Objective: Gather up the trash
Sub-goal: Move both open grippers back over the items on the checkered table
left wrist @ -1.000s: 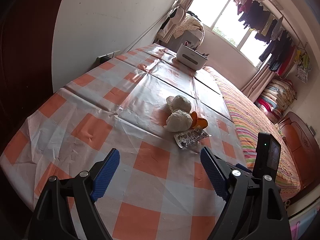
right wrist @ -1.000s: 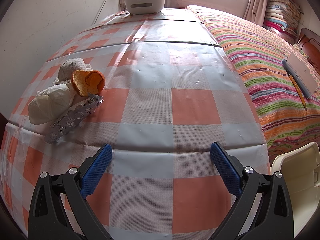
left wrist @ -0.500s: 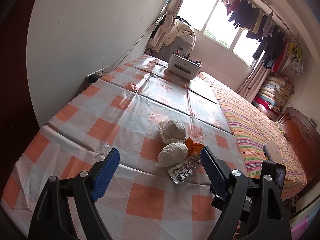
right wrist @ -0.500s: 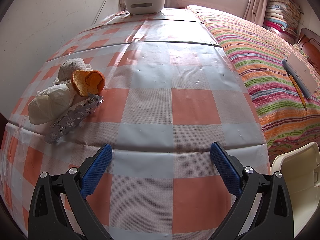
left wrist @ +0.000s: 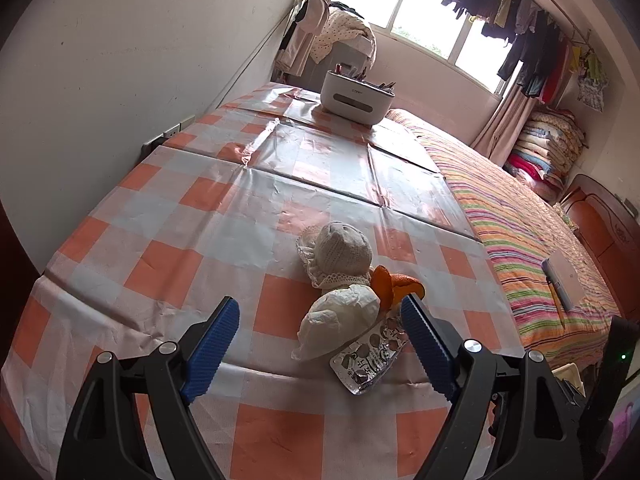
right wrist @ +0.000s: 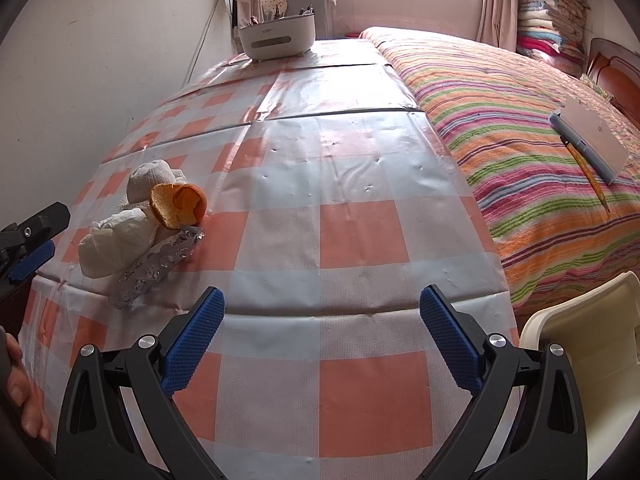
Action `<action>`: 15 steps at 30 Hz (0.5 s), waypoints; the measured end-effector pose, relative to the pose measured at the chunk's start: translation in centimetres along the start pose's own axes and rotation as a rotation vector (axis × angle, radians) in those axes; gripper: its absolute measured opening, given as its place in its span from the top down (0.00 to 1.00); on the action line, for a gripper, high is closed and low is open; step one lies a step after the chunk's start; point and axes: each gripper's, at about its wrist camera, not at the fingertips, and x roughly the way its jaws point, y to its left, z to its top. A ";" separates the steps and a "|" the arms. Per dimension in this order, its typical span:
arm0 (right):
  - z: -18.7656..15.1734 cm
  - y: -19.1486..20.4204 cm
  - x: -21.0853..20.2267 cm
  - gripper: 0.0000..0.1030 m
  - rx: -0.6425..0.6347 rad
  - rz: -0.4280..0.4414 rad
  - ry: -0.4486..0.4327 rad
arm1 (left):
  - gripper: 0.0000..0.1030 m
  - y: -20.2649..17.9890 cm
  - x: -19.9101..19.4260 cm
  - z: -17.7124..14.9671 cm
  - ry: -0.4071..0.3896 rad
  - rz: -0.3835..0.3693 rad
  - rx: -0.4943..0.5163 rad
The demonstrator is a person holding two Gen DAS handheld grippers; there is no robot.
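step: approach trash | left gripper (left wrist: 320,340): jaws spread, empty, just before the crumpled tissue (left wrist: 340,316) | trash: tissue, orange peel (left wrist: 394,288), blister pack (left wrist: 370,356) heaped near table edge | advice: pinch one item only, low | right gripper (right wrist: 320,332): spread, empty

My left black gripper with blue ribbed pads (left wrist: 316,334) and my matching right gripper (right wrist: 320,330) both angle downward, jaws spread wide, empty.

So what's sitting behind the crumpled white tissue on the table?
Behind the crumpled white tissue lie a knitted cloth ball and orange peel; a foil blister pack pokes out beside it. Anything beneath the tissue is covered.
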 end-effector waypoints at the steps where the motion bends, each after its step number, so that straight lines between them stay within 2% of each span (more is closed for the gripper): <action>1: 0.1 -0.1 -0.5 0.06 0.000 0.005 -0.021 | 0.22 -0.1 0.4 -0.1 0.010 0.000 0.002; 7: 0.8 -0.8 -2.3 0.06 0.006 0.089 -0.107 | 0.22 -0.4 1.9 -0.2 0.058 -0.025 -0.001; 15: 1.1 -1.7 -4.4 0.06 0.017 0.131 -0.200 | 0.22 -0.7 4.0 -0.2 0.117 -0.053 -0.015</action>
